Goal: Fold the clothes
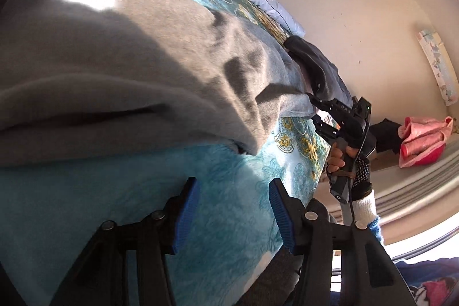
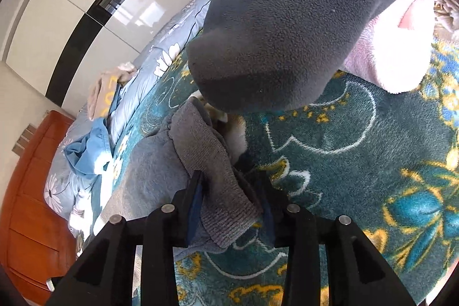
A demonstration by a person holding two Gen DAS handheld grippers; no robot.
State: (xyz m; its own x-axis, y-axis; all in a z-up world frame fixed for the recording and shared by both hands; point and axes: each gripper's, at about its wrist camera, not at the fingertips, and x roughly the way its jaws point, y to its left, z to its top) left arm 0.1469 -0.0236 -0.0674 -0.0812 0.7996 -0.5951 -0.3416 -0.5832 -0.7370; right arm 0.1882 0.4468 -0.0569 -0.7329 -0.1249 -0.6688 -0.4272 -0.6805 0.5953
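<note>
The fold looks to be in its early or middle stage rather than finished: the grey sweatshirt (image 1: 120, 70) lies spread and rumpled over the teal floral blanket (image 1: 229, 205) just ahead of the left gripper (image 1: 233, 215), with a thick doubled edge running across above the fingertips and loose creases further out, so at most one rough fold has been made. The left gripper's blue-padded jaws stand apart over bare blanket with nothing between them; the garment's nearest edge sits a little beyond them, not touched. Off to that gripper's right, the right gripper (image 1: 324, 116) is at the sweatshirt's far corner, a hand (image 1: 341, 159) in a fingerless glove round its handle. In the right wrist view the right gripper (image 2: 232, 208) has the ribbed grey cuff (image 2: 223, 205) lying between its jaws; the cloth fills the gap, yet whether the pads actually press it I cannot tell, so this may be a hold or just a catch. Just beyond that cuff lies a dark grey fleece garment (image 2: 287, 27) on top of a pink fleece one (image 2: 393, 53), neither neatly squared. Far to the left of the right gripper, a blue garment (image 2: 86, 154) and a beige one (image 2: 106, 93) sit crumpled on the pale floral quilt (image 2: 160, 59), so several pieces appear still unfolded, and the sweatshirt itself needs its sleeve brought in and its body smoothed and doubled
</note>
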